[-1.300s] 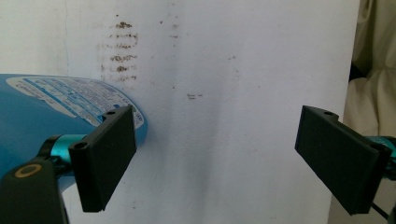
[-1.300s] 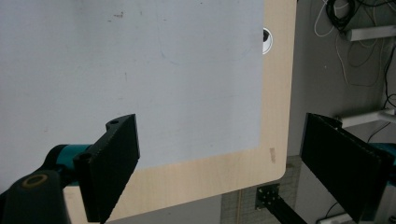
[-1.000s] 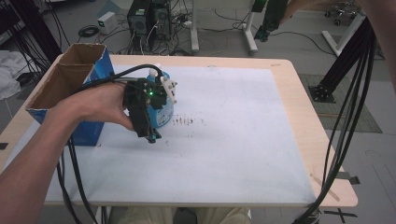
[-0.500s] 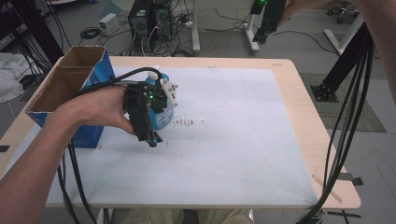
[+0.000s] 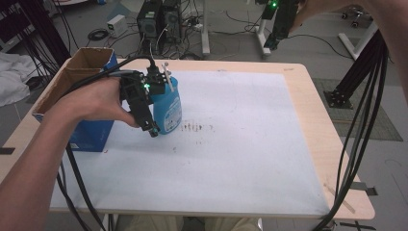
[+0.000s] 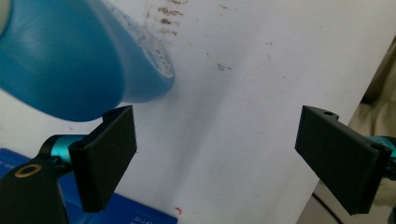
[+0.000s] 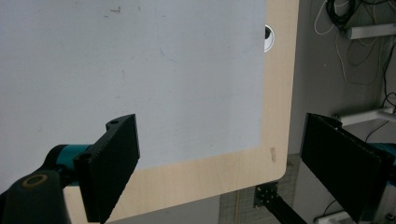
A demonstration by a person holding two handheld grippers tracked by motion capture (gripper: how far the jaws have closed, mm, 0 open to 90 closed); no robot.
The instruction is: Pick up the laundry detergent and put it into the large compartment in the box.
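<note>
The left gripper (image 5: pixel 153 131) hangs near the left edge of the table (image 5: pixel 308 125), its jaws wide apart and clamped on nothing. The blue bottle (image 5: pixel 167 107) stands upright on the white sheet (image 5: pixel 240 144), just beside one jaw, not between them. Behind it, at the far left corner, sits an open cardboard box (image 5: pixel 72 84). The right gripper (image 5: pixel 281 19) is held high beyond the far edge, jaws also apart. Risk: a sideways move could let the near jaw knock the bottle over.
</note>
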